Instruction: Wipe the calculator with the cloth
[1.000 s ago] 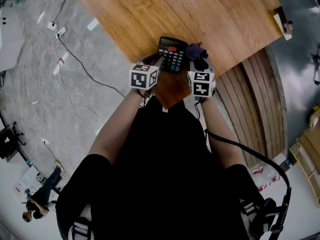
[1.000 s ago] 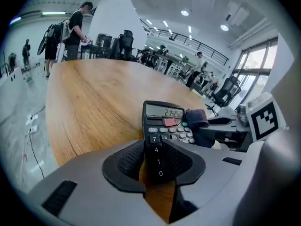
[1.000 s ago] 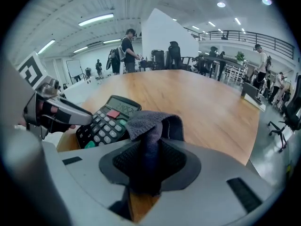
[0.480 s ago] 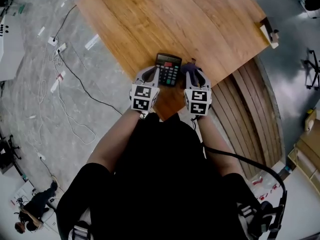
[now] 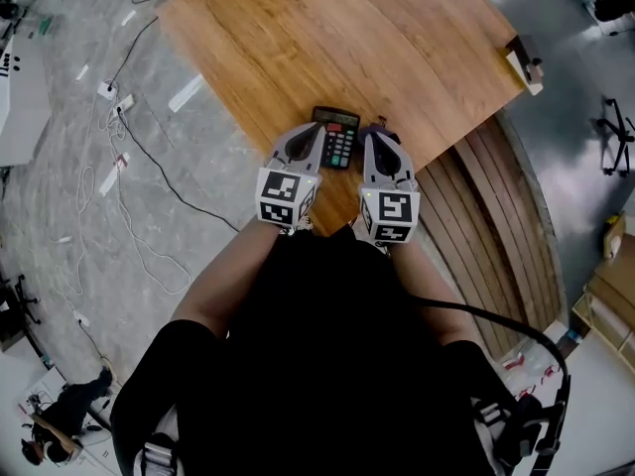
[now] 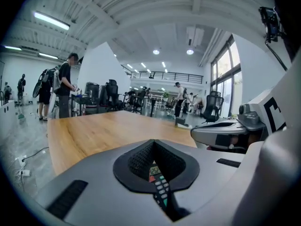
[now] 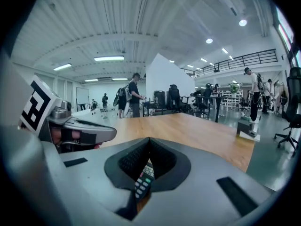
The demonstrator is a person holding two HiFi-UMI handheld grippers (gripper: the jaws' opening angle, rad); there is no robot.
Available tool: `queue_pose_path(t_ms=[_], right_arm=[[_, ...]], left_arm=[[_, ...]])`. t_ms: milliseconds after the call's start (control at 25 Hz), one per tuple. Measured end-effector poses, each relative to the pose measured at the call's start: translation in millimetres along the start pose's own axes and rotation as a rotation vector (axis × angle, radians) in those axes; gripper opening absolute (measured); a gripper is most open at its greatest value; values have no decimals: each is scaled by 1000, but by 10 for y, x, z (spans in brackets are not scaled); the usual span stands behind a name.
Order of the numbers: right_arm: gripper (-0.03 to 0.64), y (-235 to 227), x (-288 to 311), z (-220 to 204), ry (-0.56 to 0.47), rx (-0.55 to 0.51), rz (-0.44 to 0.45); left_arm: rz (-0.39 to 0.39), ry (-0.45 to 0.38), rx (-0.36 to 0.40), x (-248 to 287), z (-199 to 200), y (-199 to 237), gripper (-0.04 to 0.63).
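Observation:
A black calculator (image 5: 338,137) lies flat near the front corner of the wooden table (image 5: 397,38). My left gripper (image 5: 312,133) hovers just left of it, jaws shut with nothing between them. My right gripper (image 5: 376,137) hovers just to its right, also shut and empty. A bit of the dark purple cloth (image 5: 381,125) shows past the right gripper's tip; the rest is hidden. In the left gripper view the shut jaws (image 6: 153,144) frame the calculator (image 6: 158,182) below. The right gripper view shows the same through its jaws (image 7: 149,141): the calculator (image 7: 143,180) lies underneath.
The table's front corner lies right under my hands. Wooden slats (image 5: 511,206) run along the table's right side. A small white block (image 5: 523,67) sits at the far right edge. Cables (image 5: 139,216) trail over the floor at left. People and office chairs stand beyond the table.
Both grippers have lifted off the table beside the calculator and their jaws have shut. The cloth, plainly seen earlier, is now mostly covered by the right gripper.

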State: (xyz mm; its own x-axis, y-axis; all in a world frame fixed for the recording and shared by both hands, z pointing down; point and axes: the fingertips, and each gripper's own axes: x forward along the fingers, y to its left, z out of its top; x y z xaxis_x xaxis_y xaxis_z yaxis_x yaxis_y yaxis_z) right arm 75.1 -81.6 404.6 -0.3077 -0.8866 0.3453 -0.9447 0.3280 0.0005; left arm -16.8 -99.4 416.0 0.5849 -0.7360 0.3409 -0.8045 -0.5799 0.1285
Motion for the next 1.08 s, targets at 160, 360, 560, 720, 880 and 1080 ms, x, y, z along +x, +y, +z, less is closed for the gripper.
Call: queue_pose_path(t_ms=[160,360,560,720,880,1080], right_arm=[[15,176,-174,367,-105,-9,9],[15,329,-254,523,-139,-29,21],[15,410,-307,631,-163,-43,19],[15,411,-302,681,-174,-43,23],[14,410,-302,717,-178,-45,25],[14,269,-267,707,-181,-37,26]], left_arm=[[-3,-85,26,-234,310,-72,6],[-15,-124,16,-418,464,-74,6],[-25,-146,21,-498,541,-82,6],[-22,-142,11,-487,532,-83,6],[-14,-150,18,-494,565,-66,6],[-1,-170,26,-384,631,-104,6]])
